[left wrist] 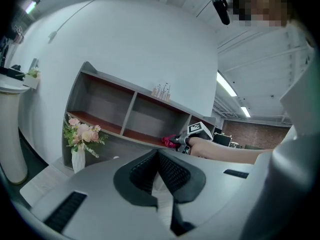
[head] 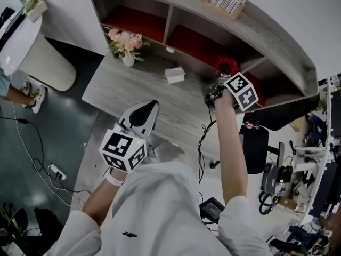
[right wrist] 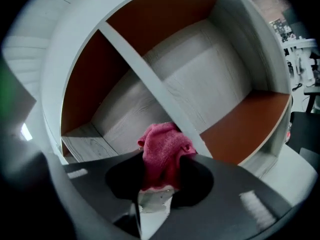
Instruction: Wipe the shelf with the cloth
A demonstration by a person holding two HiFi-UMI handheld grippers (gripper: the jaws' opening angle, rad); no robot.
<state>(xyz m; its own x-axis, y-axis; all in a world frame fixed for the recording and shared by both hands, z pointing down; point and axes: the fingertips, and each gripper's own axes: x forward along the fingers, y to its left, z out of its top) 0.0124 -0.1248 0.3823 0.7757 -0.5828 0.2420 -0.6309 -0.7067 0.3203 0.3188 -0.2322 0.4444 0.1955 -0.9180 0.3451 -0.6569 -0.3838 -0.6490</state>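
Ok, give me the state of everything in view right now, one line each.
shelf: open-fronted, visible compartments bare.
right gripper: shut on the cloth.
cloth: bunched between the jaws, held up to the shelf; contact unclear.
left gripper: shut, nothing between the jaws.
vase of flowers: upright on the counter.

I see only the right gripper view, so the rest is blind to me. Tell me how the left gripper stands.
Observer: The left gripper is near the counter's front edge, jaws together, nothing between them.
Operator: List what's on that counter.
Observer: A vase of flowers at its left end and a small white box nearer the middle.
Operator: Now report the top of the shelf.
Observer: A wooden rack with white items stands on the shelf's top board.
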